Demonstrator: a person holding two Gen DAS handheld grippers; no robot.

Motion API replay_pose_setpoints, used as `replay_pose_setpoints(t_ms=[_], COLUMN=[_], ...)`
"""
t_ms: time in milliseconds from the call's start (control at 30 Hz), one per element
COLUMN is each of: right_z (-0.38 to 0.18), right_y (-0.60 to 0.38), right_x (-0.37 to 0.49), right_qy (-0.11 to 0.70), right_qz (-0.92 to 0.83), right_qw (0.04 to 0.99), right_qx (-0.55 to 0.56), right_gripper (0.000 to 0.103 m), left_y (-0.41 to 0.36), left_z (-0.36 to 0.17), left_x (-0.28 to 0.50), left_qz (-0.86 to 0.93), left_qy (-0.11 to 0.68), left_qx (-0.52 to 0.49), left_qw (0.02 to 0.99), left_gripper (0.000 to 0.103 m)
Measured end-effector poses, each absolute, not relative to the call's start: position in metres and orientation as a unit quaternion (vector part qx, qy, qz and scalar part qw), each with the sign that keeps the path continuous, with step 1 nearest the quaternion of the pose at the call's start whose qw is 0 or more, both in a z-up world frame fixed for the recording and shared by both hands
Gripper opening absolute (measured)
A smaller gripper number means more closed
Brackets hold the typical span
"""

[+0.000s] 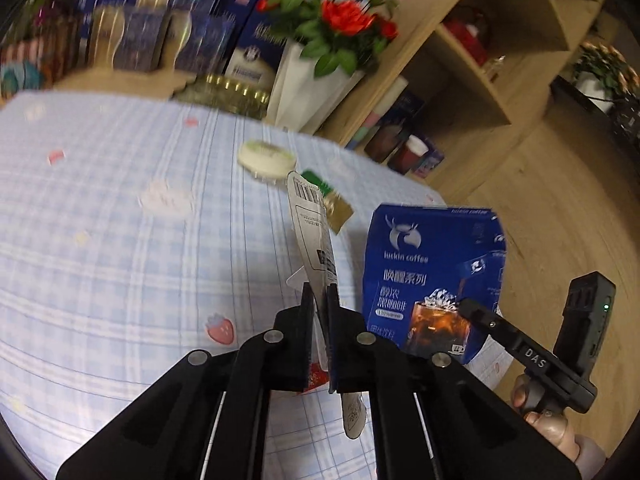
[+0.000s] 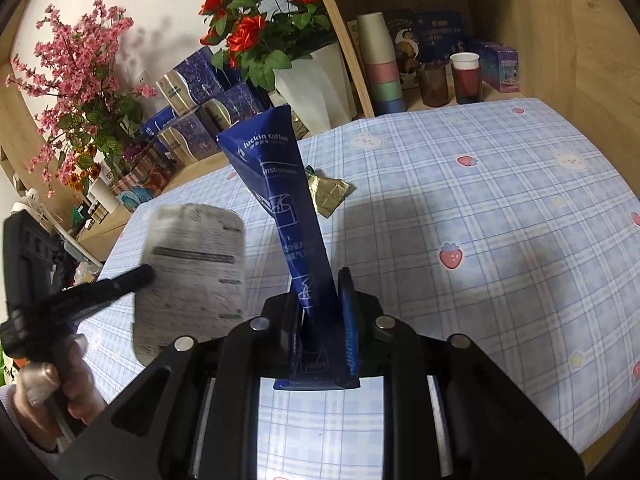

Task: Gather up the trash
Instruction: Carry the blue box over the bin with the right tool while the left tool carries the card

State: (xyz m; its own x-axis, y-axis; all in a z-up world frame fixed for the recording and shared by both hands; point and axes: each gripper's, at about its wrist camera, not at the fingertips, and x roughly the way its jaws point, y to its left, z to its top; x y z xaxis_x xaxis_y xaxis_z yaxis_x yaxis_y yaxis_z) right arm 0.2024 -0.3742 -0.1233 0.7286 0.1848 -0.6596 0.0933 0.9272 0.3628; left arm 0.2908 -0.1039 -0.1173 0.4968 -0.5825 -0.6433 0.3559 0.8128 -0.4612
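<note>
Checked cloth (image 1: 120, 240), pale blue with printed strawberries and rabbits, covers the table, soft and slightly rumpled. The left gripper (image 1: 319, 300) has its black jaws pinched nearly together on a flat grey wrapper (image 1: 310, 224), a thin glossy sheet with a barcode and rounded corners, held edge-on and standing clear of the cloth. The right gripper (image 2: 320, 300) clamps narrowly on a dark blue coffee bag (image 2: 280, 184), a stiff printed pouch squeezed at its base and flaring upward to a sealed top. From the left wrist view the same coffee bag (image 1: 432, 272) shows its broad front with a picture of an iced drink. A crumpled green and gold foil wrapper (image 2: 326, 194) lies on the cloth beyond the bag, and a round white lidded tub (image 1: 266, 156) sits farther back. Red artificial roses (image 2: 256, 36) in a white faceted vase stand beside a wooden shelf (image 2: 344, 40).
</note>
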Motion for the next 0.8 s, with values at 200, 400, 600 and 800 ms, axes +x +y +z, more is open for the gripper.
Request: replay_pose_setpoints(t_ms=[200,400,600,800], right_z=[-0.112,-0.105,-0.101,-0.095], right_y=[-0.376,-0.371,-0.360,-0.338], right_x=[0.185,0.165,0.144,0.121], right_qy=[0.354,0.349,0.346,0.344], right_qz=[0.022,0.018,0.028,0.044], right_qw=[0.913,0.913,0.913,0.914], right_qx=[0.202,0.210,0.214,0.208], right_gripper=[0.021,0.021,0.021,0.021], left_y=[-0.083,-0.059,-0.030,-0.010], left_z=[-0.089,-0.081,-0.077,-0.072], left_x=[0.267,0.241,0.207,0.171], left_qz=[-0.276,-0.270,-0.264,-0.262], left_qy=[0.396,0.402,0.398,0.390], left_qx=[-0.123,-0.114,-0.120,-0.110], left_qw=[0.867,0.867,0.870,0.876], left_gripper=[0.006,0.006,0.006,0.006])
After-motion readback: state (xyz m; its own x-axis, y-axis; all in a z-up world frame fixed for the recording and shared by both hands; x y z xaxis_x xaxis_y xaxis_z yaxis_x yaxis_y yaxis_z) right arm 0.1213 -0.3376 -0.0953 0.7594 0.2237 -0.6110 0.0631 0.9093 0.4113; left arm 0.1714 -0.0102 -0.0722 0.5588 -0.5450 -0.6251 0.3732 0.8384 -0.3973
